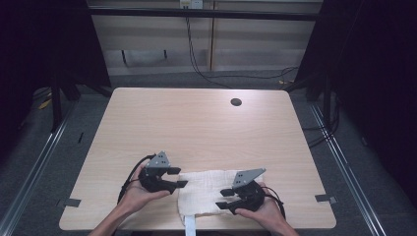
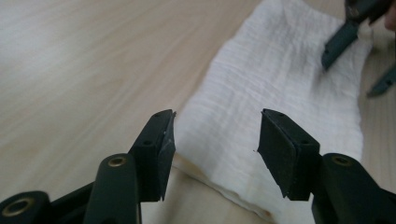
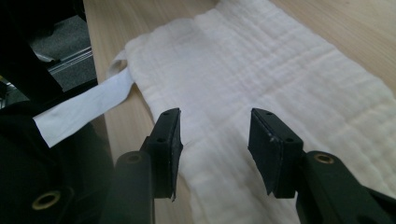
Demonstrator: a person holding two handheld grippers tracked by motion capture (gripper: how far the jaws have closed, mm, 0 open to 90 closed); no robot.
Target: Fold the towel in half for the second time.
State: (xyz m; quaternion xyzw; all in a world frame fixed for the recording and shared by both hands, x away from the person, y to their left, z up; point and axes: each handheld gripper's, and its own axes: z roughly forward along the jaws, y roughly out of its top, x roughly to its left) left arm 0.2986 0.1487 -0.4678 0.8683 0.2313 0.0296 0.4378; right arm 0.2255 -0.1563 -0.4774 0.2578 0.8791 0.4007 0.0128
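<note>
Over the folded white cloth (image 1: 209,191), long axis running side to side, left gripper (image 1: 178,177) and right gripper (image 1: 223,198) at opposite ends, jaws apart, gripping nothing.

The cloth (image 3: 261,79) is white woven fabric, matt, crinkled in fine ribs, with a smooth flat tape loop (image 3: 84,109) at its 9 o'clock edge. The counter (image 1: 196,123) is pale wood-grain laminate, smooth with a soft sheen. Both grippers' jaws look like matt black plastic.

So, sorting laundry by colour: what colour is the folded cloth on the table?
White, the cloth has a faint ribbed weave; the right gripper view shows it best.
</note>
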